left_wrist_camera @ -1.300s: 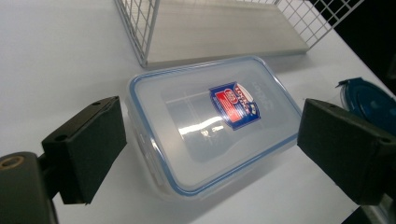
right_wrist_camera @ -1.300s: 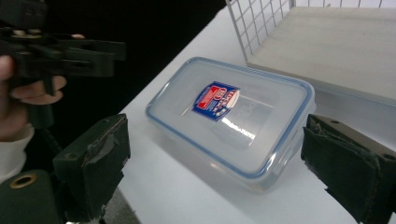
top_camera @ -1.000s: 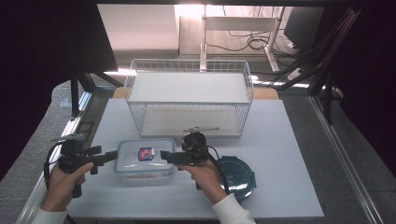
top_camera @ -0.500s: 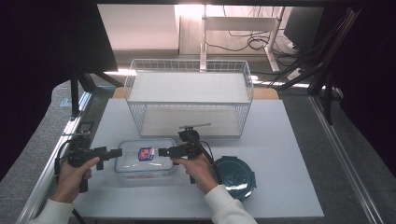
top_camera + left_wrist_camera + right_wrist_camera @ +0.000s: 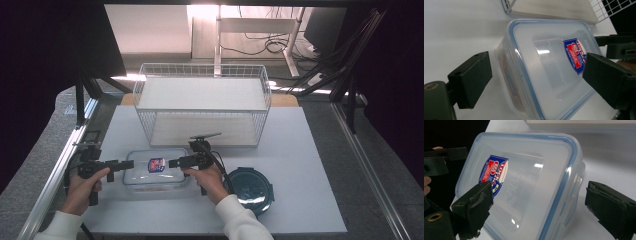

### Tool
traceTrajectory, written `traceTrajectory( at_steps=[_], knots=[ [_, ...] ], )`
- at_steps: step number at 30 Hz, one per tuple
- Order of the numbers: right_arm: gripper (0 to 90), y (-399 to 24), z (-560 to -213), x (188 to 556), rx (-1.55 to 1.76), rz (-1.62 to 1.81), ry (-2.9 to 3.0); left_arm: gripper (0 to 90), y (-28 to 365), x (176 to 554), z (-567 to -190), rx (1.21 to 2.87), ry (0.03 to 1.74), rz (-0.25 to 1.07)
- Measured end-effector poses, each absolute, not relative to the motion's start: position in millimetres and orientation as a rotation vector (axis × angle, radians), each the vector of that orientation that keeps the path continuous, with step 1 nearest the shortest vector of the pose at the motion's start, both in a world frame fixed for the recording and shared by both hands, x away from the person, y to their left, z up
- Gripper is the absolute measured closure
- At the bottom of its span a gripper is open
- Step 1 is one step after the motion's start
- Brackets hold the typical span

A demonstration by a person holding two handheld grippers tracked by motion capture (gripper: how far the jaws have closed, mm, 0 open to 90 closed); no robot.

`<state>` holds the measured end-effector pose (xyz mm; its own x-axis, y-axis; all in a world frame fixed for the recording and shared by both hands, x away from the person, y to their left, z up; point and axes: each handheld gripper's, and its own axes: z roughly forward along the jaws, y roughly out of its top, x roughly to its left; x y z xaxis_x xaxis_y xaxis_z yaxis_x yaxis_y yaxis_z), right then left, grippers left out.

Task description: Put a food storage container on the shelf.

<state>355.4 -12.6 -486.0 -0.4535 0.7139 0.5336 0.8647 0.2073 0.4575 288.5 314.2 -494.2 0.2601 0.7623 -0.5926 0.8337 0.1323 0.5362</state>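
The container lid carries a red-and-blue label; its lettering is too blurred to read.

So the clear plastic container is a rectangular one with a blue-rimmed lid shut on it and a red and blue sticker on top. It's lying flat on the white table, near the front edge.

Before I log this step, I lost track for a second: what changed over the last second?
Both came in on the clear lidded container: the left hand-held gripper moved right to its left end, the right hand-held gripper moved left off the round dark lid to its right end. Both jaws open astride the ends, not yet closed. Container, lid and wire basket stayed put.
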Motion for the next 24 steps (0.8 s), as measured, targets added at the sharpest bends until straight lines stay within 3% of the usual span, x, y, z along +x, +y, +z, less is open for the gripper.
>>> traceTrajectory(
  at_steps=[17, 20, 24],
  knots=[
    [7.2, -4, -506, 357, -1.535, -0.987, -2.18, 11.7, 304, 292, -517, 1.637, 1.519, -0.285],
    [10.3, -6, -505, 357, -1.547, -0.976, -2.153, 14.4, 302, 290, -517, 1.645, 1.529, -0.294],
    [21.5, -13, -500, 354, -1.569, -1.0, -2.131, 20.5, 302, 290, -515, 1.638, 1.554, -0.277]
  ],
)
